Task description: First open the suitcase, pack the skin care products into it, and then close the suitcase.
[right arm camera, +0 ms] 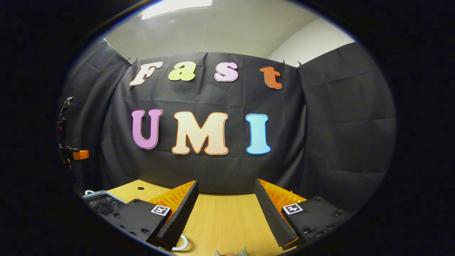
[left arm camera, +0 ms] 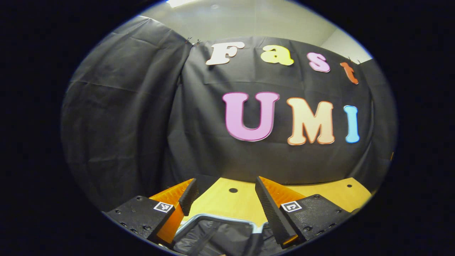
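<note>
Right now the suitcase (left arm camera: pixel 217 233) lies open on the tabletop (left arm camera: pixel 231 201), just below the left tongs (left arm camera: pixel 227 199), which are nearer; both the left and right tongs (right arm camera: pixel 225 204) are spread apart, holding nothing

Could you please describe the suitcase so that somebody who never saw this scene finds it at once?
Start at the pale wooden table before the black cloth wall. At its near edge, just below the left gripper and its open jaws, lies the suitcase. Its rounded silver frame around dark fabric sets it apart from the bare wood.
</note>
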`<act>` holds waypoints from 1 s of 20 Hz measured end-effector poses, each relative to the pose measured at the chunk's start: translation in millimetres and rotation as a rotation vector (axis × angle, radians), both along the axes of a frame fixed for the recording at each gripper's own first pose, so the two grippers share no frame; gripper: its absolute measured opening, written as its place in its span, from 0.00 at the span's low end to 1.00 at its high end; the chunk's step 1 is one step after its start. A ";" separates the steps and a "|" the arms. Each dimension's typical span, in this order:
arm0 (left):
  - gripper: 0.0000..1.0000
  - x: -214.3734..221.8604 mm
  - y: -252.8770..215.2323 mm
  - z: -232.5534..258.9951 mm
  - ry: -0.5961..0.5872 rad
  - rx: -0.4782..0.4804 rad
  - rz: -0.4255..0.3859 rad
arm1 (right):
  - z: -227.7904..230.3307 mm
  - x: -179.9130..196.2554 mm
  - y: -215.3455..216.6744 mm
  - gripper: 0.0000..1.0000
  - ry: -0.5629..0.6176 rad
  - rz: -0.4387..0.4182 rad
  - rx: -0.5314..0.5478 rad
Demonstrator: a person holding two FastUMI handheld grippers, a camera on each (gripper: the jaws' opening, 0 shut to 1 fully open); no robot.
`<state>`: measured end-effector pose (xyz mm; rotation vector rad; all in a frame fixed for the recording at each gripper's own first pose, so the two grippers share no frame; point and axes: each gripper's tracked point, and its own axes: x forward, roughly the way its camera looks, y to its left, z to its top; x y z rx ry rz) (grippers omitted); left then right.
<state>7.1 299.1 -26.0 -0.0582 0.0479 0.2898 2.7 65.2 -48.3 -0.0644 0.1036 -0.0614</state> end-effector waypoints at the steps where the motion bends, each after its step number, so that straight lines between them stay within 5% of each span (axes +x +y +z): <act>1: 0.94 2.2 -11.5 2.6 -0.009 -0.001 -0.015 | 0.7 0.4 -8.0 1.00 -0.002 0.000 0.000; 20: 0.94 0.5 -230.0 -8.5 0.035 0.004 -0.259 | -13.4 4.1 -76.9 0.99 0.033 0.108 0.054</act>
